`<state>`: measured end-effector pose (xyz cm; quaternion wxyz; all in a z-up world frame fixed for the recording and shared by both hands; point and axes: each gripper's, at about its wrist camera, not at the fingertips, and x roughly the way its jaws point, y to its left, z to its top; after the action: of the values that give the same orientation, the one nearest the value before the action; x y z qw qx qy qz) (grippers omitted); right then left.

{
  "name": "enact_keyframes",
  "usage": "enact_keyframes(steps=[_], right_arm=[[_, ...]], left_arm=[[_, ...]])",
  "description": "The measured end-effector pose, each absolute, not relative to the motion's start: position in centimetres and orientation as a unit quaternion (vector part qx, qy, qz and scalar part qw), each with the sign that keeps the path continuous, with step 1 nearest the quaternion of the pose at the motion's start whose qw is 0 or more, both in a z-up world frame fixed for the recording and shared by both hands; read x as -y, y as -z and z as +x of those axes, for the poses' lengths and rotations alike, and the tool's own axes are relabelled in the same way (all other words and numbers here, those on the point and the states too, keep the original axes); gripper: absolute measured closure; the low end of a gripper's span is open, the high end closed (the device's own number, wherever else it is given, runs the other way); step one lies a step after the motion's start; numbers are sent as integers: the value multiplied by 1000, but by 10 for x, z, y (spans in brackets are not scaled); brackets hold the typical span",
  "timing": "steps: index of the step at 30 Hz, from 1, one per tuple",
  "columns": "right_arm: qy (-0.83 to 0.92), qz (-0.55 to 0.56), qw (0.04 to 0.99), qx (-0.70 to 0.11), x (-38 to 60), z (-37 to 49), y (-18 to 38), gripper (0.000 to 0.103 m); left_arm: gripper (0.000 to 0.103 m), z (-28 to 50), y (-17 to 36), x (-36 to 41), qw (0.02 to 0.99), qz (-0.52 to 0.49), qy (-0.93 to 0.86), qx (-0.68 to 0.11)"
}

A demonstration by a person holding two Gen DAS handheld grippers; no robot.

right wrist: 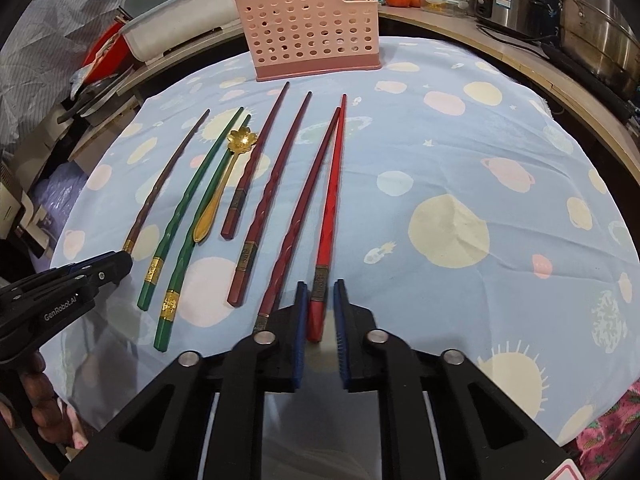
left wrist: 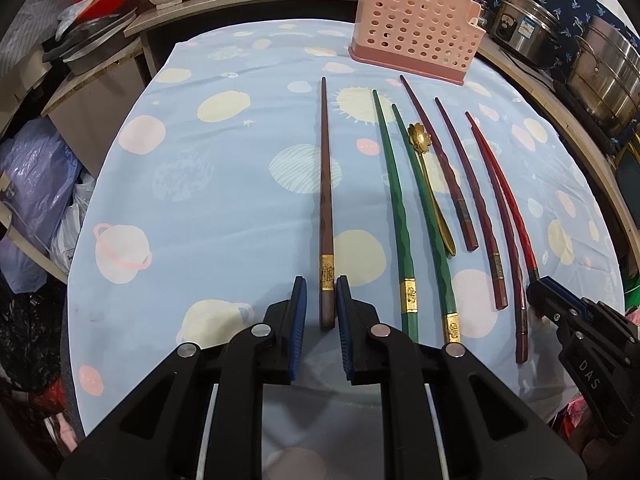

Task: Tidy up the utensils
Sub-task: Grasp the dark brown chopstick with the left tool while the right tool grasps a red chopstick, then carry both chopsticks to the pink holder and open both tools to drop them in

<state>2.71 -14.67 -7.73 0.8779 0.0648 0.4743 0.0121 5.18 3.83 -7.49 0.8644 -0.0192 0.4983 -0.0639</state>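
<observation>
Several chopsticks and a gold flower spoon [left wrist: 428, 172] [right wrist: 224, 176] lie side by side on the blue cloth. My left gripper [left wrist: 322, 292] is open, its pads straddling the thick end of a brown chopstick [left wrist: 325, 184] without closing on it. My right gripper [right wrist: 320, 296] is open, its pads straddling the thick end of a bright red chopstick [right wrist: 330, 208]. Two green chopsticks [left wrist: 394, 208] [right wrist: 188, 200] lie between them, with dark red ones [right wrist: 276, 184] beside the spoon. A pink perforated utensil holder [left wrist: 416, 32] [right wrist: 312, 28] stands upright at the far edge.
The table is covered with a blue planet-print cloth [left wrist: 200, 200] [right wrist: 460, 160]. Steel pots [left wrist: 604, 72] [right wrist: 592, 20] stand on the counter to the right. A white appliance [right wrist: 180, 32] and clutter sit at the far left. Bags [left wrist: 36, 200] lie beyond the left edge.
</observation>
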Motion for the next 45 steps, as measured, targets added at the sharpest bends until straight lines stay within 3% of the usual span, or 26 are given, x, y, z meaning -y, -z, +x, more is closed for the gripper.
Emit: enact_keyframes(steps=[3,16,36,45], right_arm=[[-12,70,878,-474,149,26,76,95],[-7,89,893,-441,168,5,45,96],[-1,130,948,-291,205,15,-79,96],[-4,132,956,-261,215,42,-109,96]], left_arm=[[96,51,75,-40,863,-25,67,-500],[96,37,57,-45,862,-41,77,-499],[96,49,-80,-52,926,-52,92,-362],[96,74,-120,-37,942,-38,102,-318]])
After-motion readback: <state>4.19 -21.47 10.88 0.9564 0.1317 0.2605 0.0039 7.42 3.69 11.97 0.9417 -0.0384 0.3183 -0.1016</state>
